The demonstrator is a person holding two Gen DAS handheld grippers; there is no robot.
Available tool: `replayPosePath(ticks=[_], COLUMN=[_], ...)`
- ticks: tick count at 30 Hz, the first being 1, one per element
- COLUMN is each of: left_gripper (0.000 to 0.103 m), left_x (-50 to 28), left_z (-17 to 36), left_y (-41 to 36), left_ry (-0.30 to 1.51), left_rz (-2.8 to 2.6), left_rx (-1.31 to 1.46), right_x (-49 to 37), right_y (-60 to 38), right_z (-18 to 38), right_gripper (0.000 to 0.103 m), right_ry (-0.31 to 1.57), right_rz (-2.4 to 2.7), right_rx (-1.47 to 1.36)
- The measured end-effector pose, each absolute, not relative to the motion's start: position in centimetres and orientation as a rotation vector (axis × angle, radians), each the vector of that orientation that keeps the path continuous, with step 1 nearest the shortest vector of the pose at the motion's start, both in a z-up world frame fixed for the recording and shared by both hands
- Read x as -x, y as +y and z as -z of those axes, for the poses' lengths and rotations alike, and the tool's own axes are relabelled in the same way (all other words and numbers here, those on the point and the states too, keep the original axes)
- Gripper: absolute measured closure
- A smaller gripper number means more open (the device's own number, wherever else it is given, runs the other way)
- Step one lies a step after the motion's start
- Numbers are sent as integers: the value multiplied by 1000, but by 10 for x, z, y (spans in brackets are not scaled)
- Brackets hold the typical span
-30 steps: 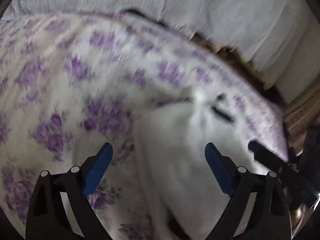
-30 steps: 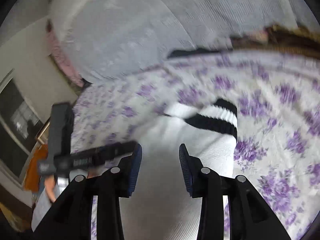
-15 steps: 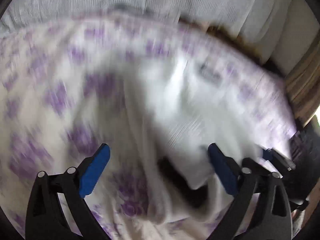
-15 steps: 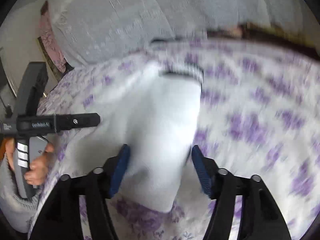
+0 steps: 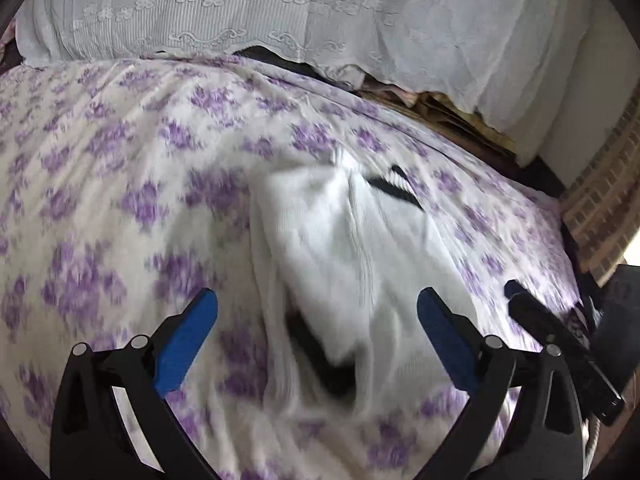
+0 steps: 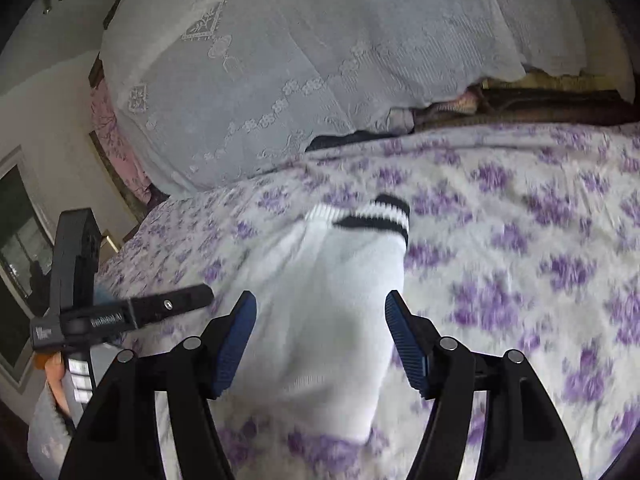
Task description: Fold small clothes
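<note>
I see the bedspread (image 5: 120, 152), white with purple flowers, spreading out under and ahead of both tongs, filling most of each wrist view. Beyond it, far past my fingertips, a pale lace cover (image 5: 280, 12) drapes over a bulky heap at the head of the bed; the same lace cover (image 6: 280, 60) rises ahead and to the left of my right tongs.

The white sock (image 6: 340, 300) lies flat on the bedspread directly ahead of my right gripper (image 6: 320, 336), its near part sitting between the two blue pads, its black-striped cuff (image 6: 384, 216) pointing away from me. My right jaws stand moderately wide, one pad on either side of the sock; I cannot tell whether either pad touches the fabric. From the left wrist, the sock (image 5: 360, 248) runs forward between the fingers and slightly right of centre, rumpled, with a dark band (image 5: 324, 368) showing at its near end and black stripes at the far one. Motion blur smears the detail there.

My left gripper (image 5: 316, 320) is spread wide and holds nothing; the sock sits between its pads, clear of both.

In the right wrist view, the left tool (image 6: 120, 316) shows at my left, gripped by a hand (image 6: 58, 380). In the left wrist view, the right tool's black finger (image 5: 560, 344) pokes in at my right.
</note>
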State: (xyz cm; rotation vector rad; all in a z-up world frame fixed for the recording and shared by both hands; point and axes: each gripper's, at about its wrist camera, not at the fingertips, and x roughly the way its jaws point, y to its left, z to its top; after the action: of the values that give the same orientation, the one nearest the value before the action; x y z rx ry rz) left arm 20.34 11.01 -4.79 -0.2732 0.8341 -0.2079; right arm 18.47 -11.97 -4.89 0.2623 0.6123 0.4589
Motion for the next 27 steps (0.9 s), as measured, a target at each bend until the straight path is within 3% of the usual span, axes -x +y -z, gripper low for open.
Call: replayPosePath(ticks=[4, 7, 10, 20, 27], left_gripper=[6, 4, 4, 6, 5], left_x=[-235, -250, -256, -217, -220], left_z=[64, 98, 103, 48, 55], left_y=[97, 104, 118, 91, 87], left_ry=[883, 919, 942, 692, 729], left_rz=[106, 120, 159, 52, -24], left_rx=[214, 277, 369, 153, 94], right_x=[-217, -245, -257, -241, -222], right_y=[-116, -112, -127, -162, -142], right_z=[49, 84, 120, 99, 75], right_gripper=[29, 29, 20, 19, 18], right_ry=[656, 761, 816, 649, 544], right_rz=[-411, -345, -397, -417, -353], right_rx=[-306, -295, -424, -582, -379])
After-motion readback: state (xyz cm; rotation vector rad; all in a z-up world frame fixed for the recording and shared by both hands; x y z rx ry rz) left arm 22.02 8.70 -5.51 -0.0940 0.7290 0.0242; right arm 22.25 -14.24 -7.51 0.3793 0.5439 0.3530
